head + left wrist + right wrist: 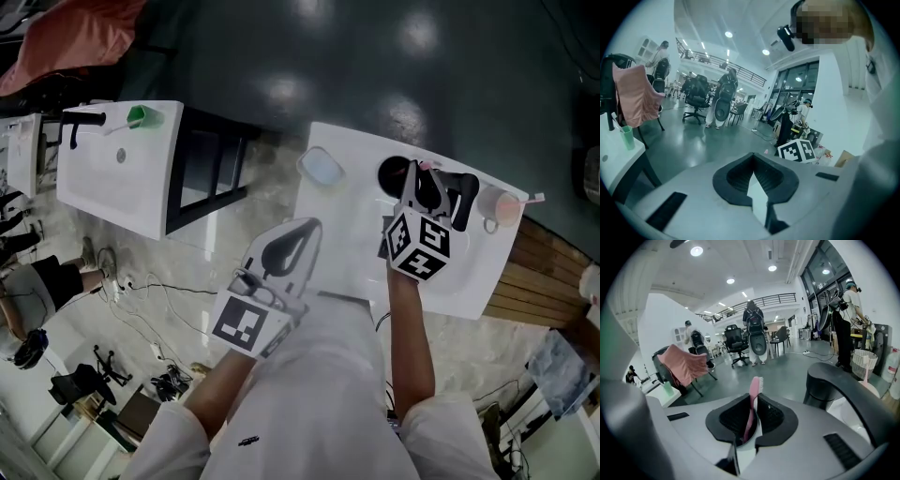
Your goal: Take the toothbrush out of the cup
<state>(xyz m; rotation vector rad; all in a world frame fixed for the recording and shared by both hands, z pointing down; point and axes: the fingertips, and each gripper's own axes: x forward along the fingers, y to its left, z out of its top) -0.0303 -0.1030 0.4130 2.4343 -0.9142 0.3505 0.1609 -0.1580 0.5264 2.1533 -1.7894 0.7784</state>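
Idling left gripper point(309, 231): hovering well left of the right gripper, jaws pressed together, pinching nothing.
Right gripper point(424, 184): closing its jaws around the toothbrush, pads seemingly pressing the handle already.
Toothbrush point(755, 386): standing nearly upright between the right gripper's jaws, bristles poking beyond the fingertips, lower end hidden beneath them.
Cup: presumably sitting under the right gripper, not being made out.
Faucet point(834, 379): arching just right of the right gripper.
Step in hand: probably securing the grasp, no lifting showing.
Next move: calling for a straight pull along the handle, staying clear of the faucet, avoiding tipping the cup.
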